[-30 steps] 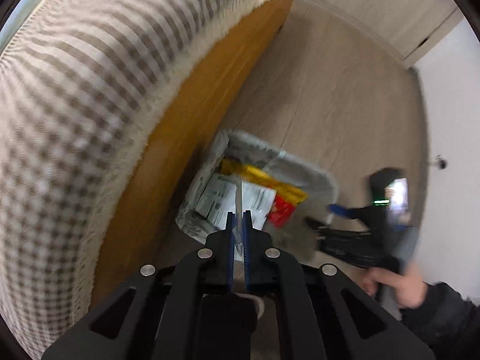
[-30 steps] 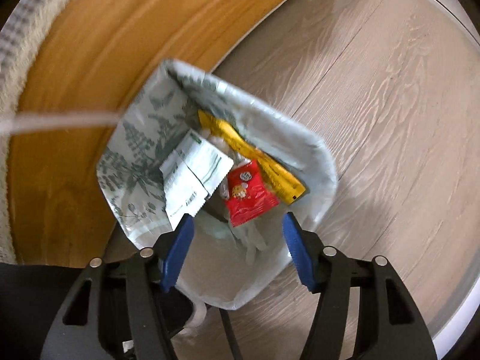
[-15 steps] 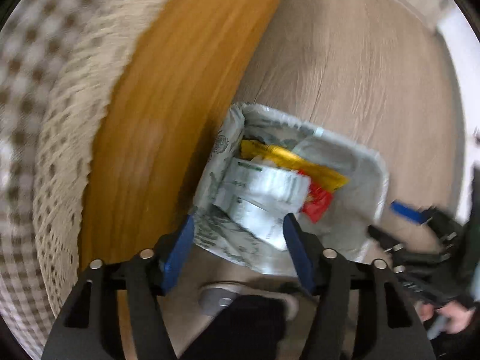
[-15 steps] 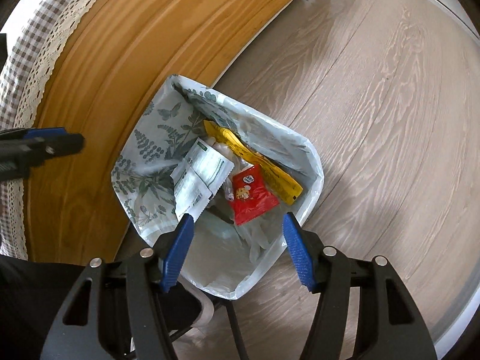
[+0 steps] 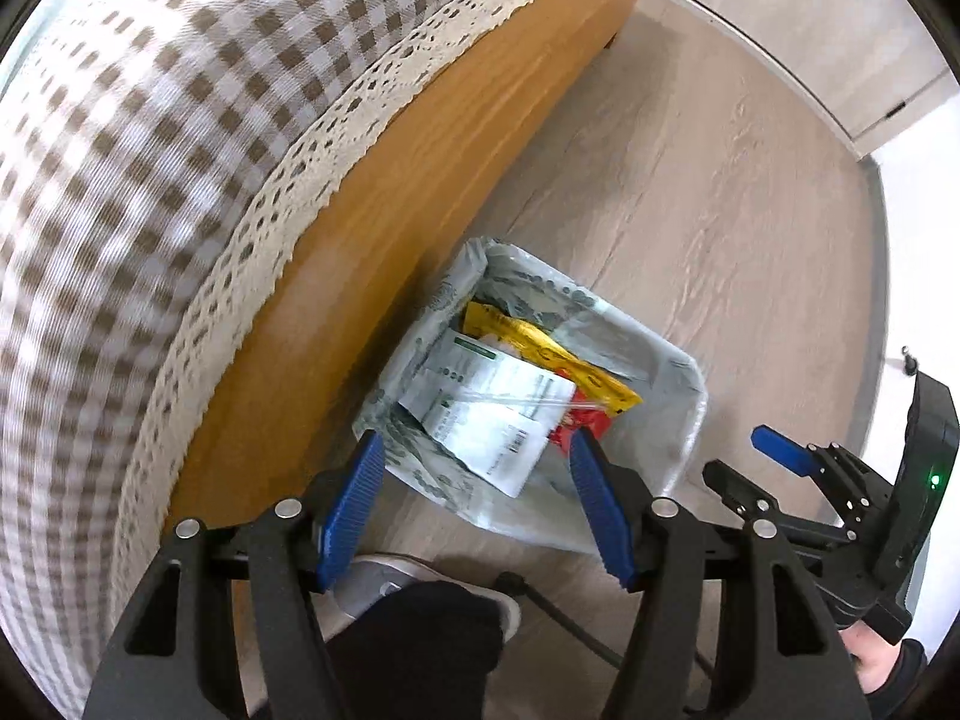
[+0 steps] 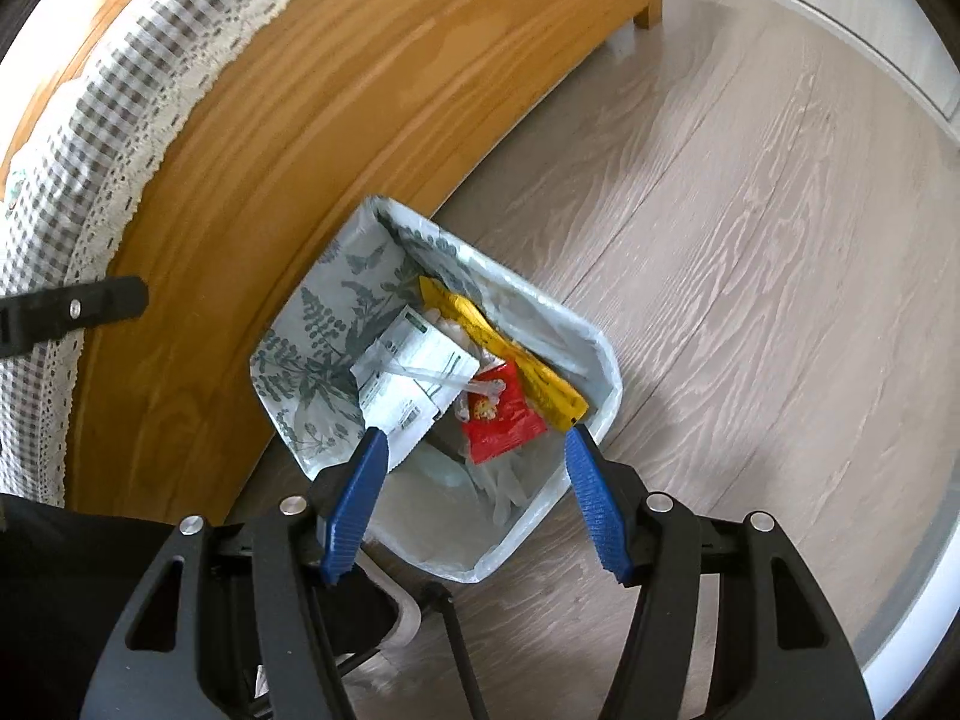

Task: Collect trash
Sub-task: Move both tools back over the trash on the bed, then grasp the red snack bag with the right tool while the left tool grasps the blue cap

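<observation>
Pale wood-grain floor (image 6: 750,252) runs under both cameras, with an orange wooden bed frame (image 6: 312,138) and its checked, lace-edged cover (image 5: 150,180) along the left, and down there, tucked just beside the frame, sits the small bin (image 6: 606,360) lined with a fern-print bag (image 6: 336,324). Inside lies the trash: a white printed packet (image 6: 414,384) on the left, a red snack wrapper (image 6: 504,414) beside it, a long yellow wrapper (image 6: 510,342) along the far side, and a thin clear strip (image 5: 522,399) across the top. All of it looks light, flimsy and slick, likely to crumple or slide, so a pinch on a flat edge or corner seems the safest hold. The left gripper (image 5: 480,504) hangs over the bin, jaws just sprung apart with nothing between them. The right gripper (image 6: 474,498) also stands wide and empty above the near rim.
</observation>
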Demonstrator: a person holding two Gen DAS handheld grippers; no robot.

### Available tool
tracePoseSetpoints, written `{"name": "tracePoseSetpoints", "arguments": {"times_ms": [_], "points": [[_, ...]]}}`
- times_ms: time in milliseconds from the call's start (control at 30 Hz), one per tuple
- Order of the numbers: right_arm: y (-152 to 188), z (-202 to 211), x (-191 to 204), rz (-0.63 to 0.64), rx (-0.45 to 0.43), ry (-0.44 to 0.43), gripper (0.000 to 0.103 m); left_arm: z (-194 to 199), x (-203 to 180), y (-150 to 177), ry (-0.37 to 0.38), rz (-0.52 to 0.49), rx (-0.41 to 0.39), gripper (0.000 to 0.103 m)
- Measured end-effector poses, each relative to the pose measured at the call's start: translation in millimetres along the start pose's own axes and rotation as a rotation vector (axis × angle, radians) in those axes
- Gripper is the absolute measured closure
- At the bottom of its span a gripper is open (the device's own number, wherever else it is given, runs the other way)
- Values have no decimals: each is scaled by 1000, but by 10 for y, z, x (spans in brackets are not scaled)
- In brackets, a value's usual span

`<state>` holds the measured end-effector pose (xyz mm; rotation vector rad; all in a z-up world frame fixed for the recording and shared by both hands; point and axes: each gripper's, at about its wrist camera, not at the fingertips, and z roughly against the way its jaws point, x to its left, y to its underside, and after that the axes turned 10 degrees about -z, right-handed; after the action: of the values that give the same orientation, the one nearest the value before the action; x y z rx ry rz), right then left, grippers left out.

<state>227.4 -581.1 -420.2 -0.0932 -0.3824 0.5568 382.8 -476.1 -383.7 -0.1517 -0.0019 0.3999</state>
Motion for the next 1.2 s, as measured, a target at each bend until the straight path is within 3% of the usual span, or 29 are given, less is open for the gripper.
{"name": "tracePoseSetpoints", "arguments": {"times_ms": [133, 200, 267, 367, 400, 500, 633, 767, 867, 1033, 1200], "points": [[-28, 214, 120, 44, -31, 47, 43, 270, -54, 111, 10, 13, -78, 41], [-55, 378, 218, 83, -63, 85, 43, 392, -85, 188, -31, 30, -111, 31], [-85, 513, 305, 111, -87, 109, 43, 516, -138, 284, -63, 32, -138, 31], [-172, 813, 500, 160, -147, 143, 43, 891, -140, 456, -84, 44, -255, 31], [-203, 928, 598, 182, -174, 150, 43, 1104, -68, 559, -90, 83, -327, 31], [-283, 1200, 930, 246, -243, 162, 43, 1539, 193, 794, -84, 154, -432, 30], [-383, 1407, 1527, 321, -311, 131, 43, 2058, 768, 1088, -95, 203, -501, 21], [-497, 1432, 2272, 415, -332, 58, 43, 2437, 1401, 1383, -153, 244, -543, 20], [-545, 1357, 2981, 534, -342, -13, 43, 2632, 2005, 1635, -202, 334, -584, 19], [-555, 1115, 4215, 728, -331, -132, 43, 2634, 2844, 1822, -290, 483, -544, 17], [-583, 837, 5275, 895, -276, -211, 43, 2716, 3511, 2042, -314, 588, -552, 17]]}}
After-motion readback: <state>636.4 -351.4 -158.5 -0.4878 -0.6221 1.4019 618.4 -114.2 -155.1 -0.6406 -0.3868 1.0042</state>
